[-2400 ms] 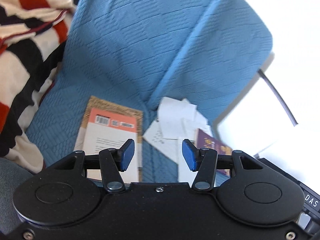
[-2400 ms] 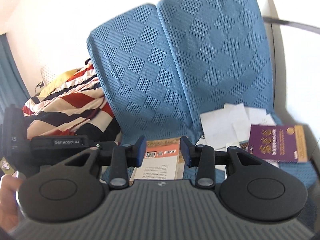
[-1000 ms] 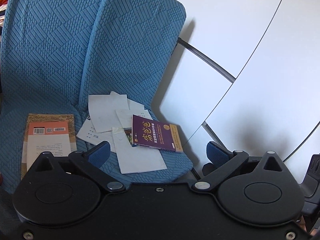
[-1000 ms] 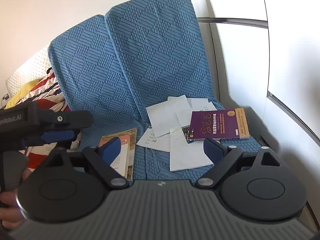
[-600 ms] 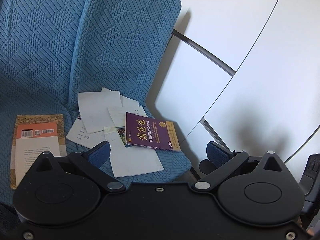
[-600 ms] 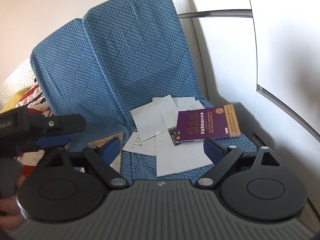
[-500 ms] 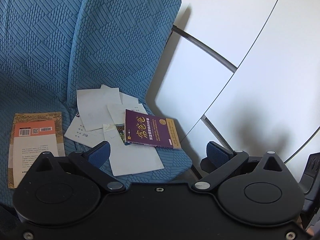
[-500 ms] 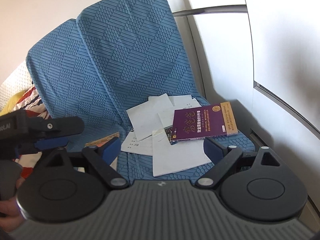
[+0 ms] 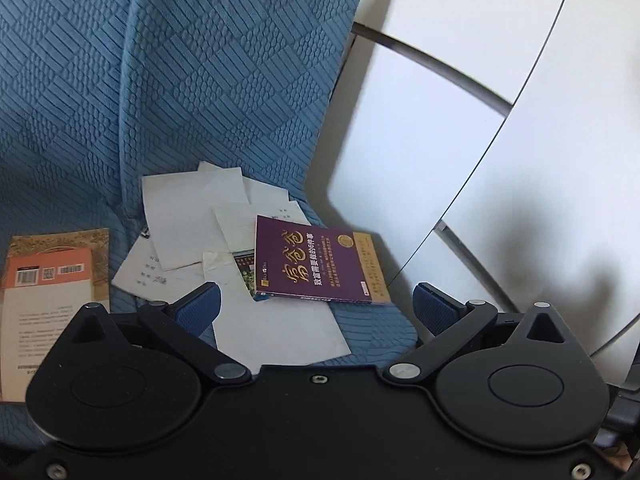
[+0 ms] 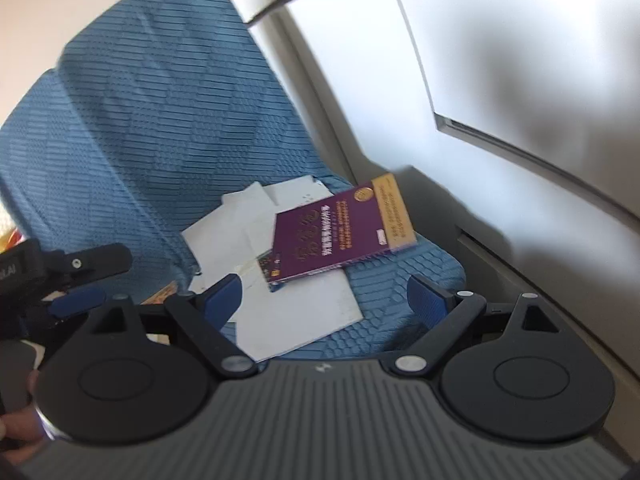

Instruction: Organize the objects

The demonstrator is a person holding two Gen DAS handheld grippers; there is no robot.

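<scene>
A purple book with gold lettering lies on top of several loose white paper sheets on the right blue seat cushion. An orange-and-tan book lies flat on the left cushion. My left gripper hovers open just in front of the purple book and the papers, nothing between its blue pads. My right gripper is also open and empty, above the front papers. In the right wrist view the left gripper's body shows at the left edge.
Two blue quilted backrests rise behind the cushions. A white wall panel with grey trim runs close along the right of the seat. A hand shows at the lower left of the right wrist view.
Both grippers have sunk and closed in on the purple book and papers, which now look larger. The right view has rolled, so the seat tilts. Both jaws stayed wide.
</scene>
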